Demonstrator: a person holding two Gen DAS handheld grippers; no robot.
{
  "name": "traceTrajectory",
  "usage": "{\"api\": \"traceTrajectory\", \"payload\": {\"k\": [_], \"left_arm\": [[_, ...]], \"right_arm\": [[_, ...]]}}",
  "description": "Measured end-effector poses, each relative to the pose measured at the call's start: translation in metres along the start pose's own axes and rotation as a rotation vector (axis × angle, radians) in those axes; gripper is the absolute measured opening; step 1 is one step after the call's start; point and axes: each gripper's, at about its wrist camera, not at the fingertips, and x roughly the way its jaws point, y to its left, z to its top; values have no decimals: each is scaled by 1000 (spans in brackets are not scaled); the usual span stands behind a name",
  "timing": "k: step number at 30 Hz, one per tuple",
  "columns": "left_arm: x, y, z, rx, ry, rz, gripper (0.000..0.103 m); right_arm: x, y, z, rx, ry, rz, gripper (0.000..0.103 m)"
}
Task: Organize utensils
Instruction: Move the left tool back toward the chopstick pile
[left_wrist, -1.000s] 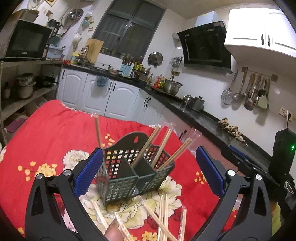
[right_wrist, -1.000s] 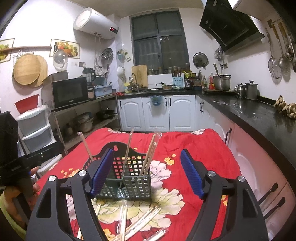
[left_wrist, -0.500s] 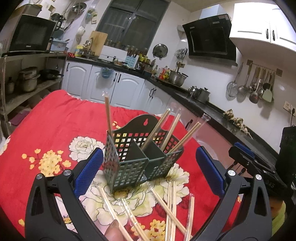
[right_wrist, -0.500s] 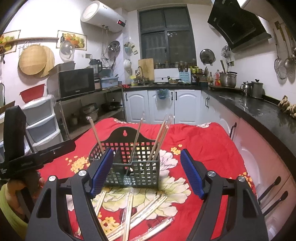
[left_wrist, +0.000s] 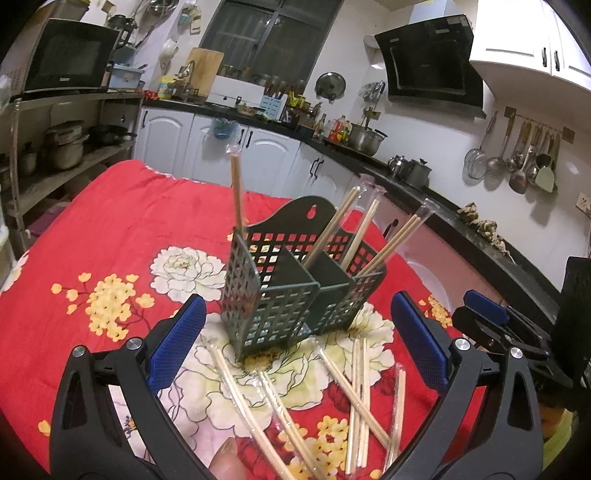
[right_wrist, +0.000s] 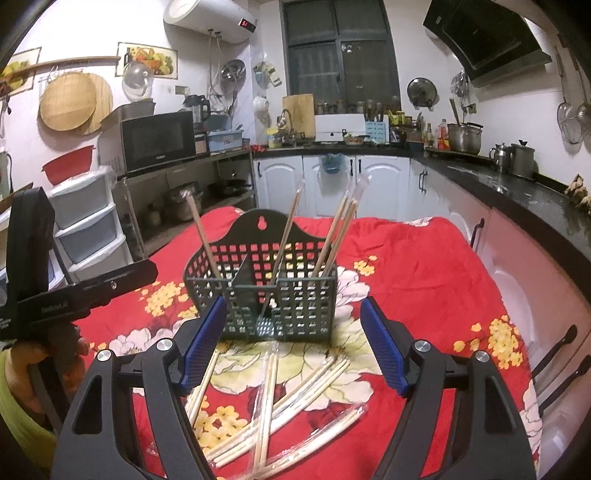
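Observation:
A dark green lattice utensil holder with a middle divider stands on the red flowered cloth. Several wrapped chopstick pairs stick up out of its compartments. More wrapped chopsticks lie loose on the cloth just in front of it. My left gripper hovers open above those loose pairs, nothing between its blue pads. My right gripper is open too, low over the loose chopsticks and facing the holder's front. Each gripper shows at the edge of the other's view.
The red cloth covers a table with drops on all sides. A black kitchen counter runs close along the right. A shelf with a microwave and plastic drawers stand to the left. A fingertip shows under the left gripper.
Both grippers have sunk and tipped downward, so the holder sits higher in each view and more loose chopsticks show below. Both stay open; the holder and chopsticks have not moved.

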Motion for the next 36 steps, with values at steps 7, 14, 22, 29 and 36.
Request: {"api": "traceTrajectory", "payload": {"k": [7, 14, 22, 29, 36], "left_arm": [[2, 11, -11, -11, 44, 32, 92], [8, 24, -26, -43, 105, 68, 92], [22, 38, -42, -66, 182, 102, 92], [35, 44, -50, -62, 233, 133, 92], [53, 51, -58, -66, 282, 145, 86]], "right_arm": [[4, 4, -10, -13, 40, 19, 72], [16, 4, -28, -20, 115, 30, 72], [34, 1, -43, -8, 200, 50, 72], [52, 5, -49, -18, 266, 75, 61], [69, 12, -47, -44, 311, 90, 55]]}}
